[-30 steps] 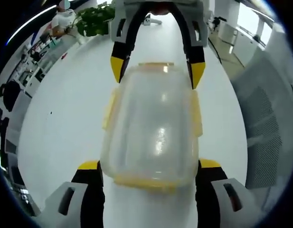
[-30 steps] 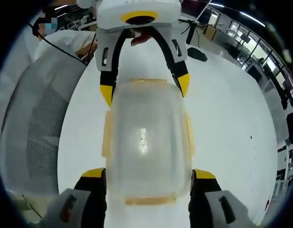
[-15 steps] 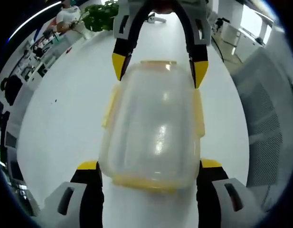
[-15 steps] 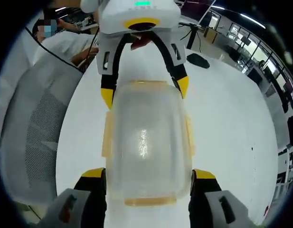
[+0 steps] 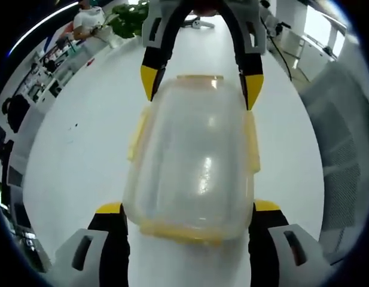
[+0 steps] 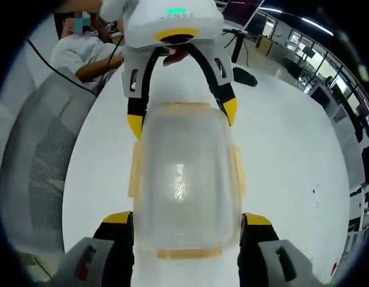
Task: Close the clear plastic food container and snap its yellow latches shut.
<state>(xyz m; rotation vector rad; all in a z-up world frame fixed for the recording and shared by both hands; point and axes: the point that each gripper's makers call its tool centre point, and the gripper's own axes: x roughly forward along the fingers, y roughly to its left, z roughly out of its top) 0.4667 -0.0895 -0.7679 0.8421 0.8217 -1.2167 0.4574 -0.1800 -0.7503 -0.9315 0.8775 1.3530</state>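
Sitting dead centre on the white table point(image 5: 70, 173) is the clear container point(image 5: 193, 161), lid down on top, with both grippers bracketing its two short ends. No brand, label or writing can be read on the container or on either tool.

From the left gripper view, the left gripper point(image 5: 187, 212) has its yellow-tipped jaws spread wide at 7 and 5 o'clock, one either side of the container's near end and close against its corners; whether they actually touch the plastic I cannot tell. The right gripper point(image 5: 202, 89) comes in from 12 o'clock, jaws just as wide, straddling the far end. Yellow latches point(image 5: 251, 143) hang along the long sides at 3 and 9 o'clock, and a yellow strip runs along the near edge at 6 o'clock. This view also picks up a green plant point(image 5: 129, 18) at 11 o'clock and a mesh chair point(image 5: 342, 179) at 3 o'clock.

Switching to the right gripper view, the container point(image 6: 184, 179) again lies lengthwise between the right gripper point(image 6: 187, 218) jaws at the bottom, with the left gripper point(image 6: 181, 116) opposite at 12 o'clock, a green light showing on its body. The latches point(image 6: 135, 170) lie pale yellow along both sides. This view adds a seated person point(image 6: 88, 51) at 11 o'clock and a mesh chair point(image 6: 37, 173) at 9 o'clock. Neither tool has anything clamped tight.
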